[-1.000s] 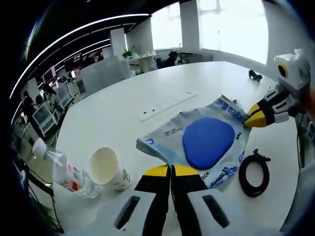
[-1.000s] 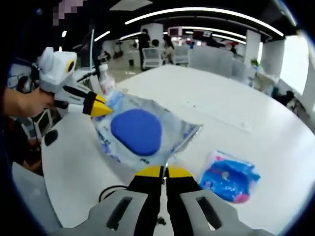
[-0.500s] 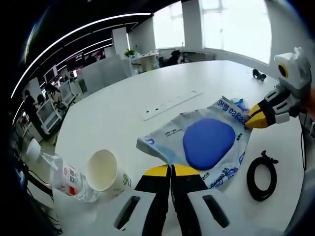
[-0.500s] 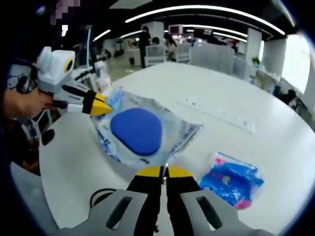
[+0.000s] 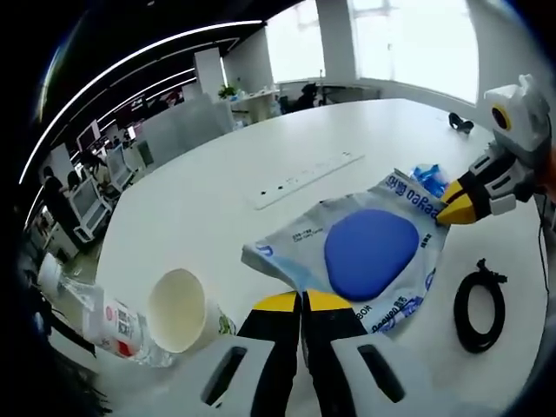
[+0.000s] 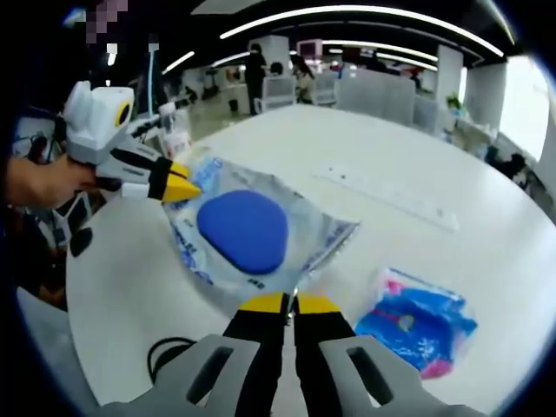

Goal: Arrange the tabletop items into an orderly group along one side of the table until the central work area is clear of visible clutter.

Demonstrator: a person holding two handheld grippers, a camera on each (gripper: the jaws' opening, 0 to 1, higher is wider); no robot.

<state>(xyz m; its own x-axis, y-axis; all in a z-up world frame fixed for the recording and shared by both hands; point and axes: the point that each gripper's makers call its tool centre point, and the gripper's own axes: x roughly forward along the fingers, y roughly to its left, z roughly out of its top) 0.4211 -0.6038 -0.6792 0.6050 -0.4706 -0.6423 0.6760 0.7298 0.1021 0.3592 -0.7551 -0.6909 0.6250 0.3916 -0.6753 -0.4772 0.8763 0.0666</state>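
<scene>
Where cup (image 5: 181, 309) lies, bottle (image 5: 100, 317) beside.

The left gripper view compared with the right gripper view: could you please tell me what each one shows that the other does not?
Left gripper view: a paper cup beside a plastic bottle lying on its side, plus a full black cable coil.

Right gripper view: a pink and blue packet on the table.

Both: the clear bag with the blue pad, held at opposite edges by the shut left gripper and right gripper, and the white power strip.
</scene>
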